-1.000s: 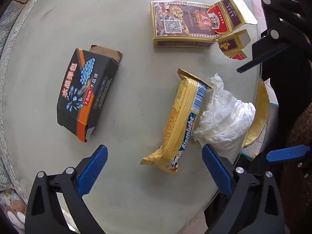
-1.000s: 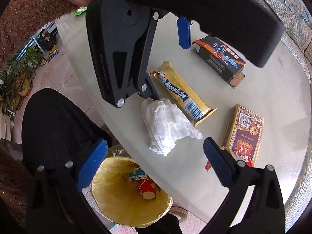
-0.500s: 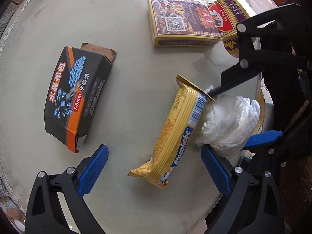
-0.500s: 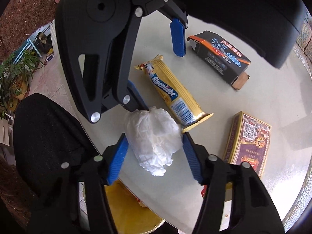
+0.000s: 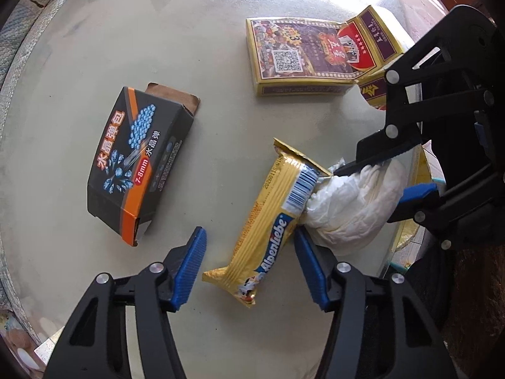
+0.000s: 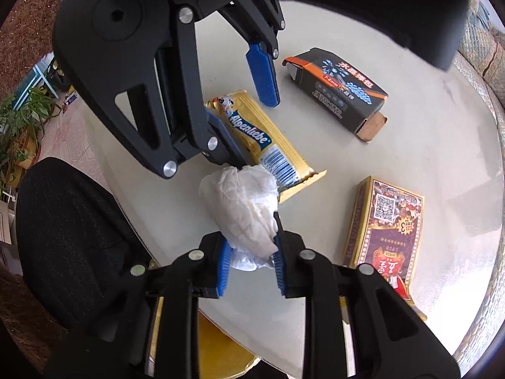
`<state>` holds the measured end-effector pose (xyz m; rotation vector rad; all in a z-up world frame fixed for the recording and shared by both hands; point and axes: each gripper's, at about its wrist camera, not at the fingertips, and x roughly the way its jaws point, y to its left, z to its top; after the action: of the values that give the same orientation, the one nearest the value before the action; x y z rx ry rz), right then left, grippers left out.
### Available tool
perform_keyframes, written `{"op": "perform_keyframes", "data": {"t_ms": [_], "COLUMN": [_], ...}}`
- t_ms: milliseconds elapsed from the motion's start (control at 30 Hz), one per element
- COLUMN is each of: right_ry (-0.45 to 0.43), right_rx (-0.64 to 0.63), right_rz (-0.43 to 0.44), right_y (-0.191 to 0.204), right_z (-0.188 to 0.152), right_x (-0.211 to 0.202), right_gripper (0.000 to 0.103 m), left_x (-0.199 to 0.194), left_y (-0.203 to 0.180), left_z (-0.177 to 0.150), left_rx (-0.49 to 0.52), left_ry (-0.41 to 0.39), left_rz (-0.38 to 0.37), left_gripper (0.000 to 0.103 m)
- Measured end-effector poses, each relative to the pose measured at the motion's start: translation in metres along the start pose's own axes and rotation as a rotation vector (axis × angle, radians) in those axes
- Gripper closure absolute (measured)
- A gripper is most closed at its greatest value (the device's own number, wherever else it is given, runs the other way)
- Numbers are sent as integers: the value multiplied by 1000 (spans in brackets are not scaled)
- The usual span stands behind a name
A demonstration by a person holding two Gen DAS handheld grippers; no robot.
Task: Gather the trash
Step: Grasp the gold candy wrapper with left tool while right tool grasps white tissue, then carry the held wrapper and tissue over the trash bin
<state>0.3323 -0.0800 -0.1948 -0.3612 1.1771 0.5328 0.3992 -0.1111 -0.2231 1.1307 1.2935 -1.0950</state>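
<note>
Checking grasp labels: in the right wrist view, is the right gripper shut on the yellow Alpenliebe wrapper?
No, the right gripper is shut on the crumpled white tissue; the Alpenliebe wrapper lies beyond it.

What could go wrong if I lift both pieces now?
The right gripper pinches only the near end of the crumpled tissue; its far end touches the yellow Alpenliebe wrapper, so lifting may drag it. The left gripper is open around the wrapper's lower end, and a slanted close could skid it off the table edge.
</note>
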Motion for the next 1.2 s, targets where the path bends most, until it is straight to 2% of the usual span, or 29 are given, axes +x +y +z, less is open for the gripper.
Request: {"op": "perform_keyframes", "data": {"t_ms": [100,333,567,900,1033,1200], "right_ry": [1,11,-24,-49,-68,-84], "right_rx": [-14,-8,33,123,142,162], "right_rz": [-19,-70,-119,-194,-210,-236], "right_y": [0,3,-3,-21,-21,-19], "right_z": [-1,-11,-17,-20,-19,-15], "right_x": [-2,-14,-39,-62,-74,-86], "right_gripper": [81,83,83,83,83,83], "left_x": [-4,-6,-7,-16,-34,-62], "left_y": [-2,4,-5,-2,-3,-19], "left_z": [0,0,-19,-64,-78,-87], "left_rx": [-18,-133,-313,-636,-708,-767], "left_ry": [-4,-28,-73,-150,-190,-221], "left_rz": [-1,-3,85,100,110,181], "left_gripper": [60,82,84,86,86,86]}}
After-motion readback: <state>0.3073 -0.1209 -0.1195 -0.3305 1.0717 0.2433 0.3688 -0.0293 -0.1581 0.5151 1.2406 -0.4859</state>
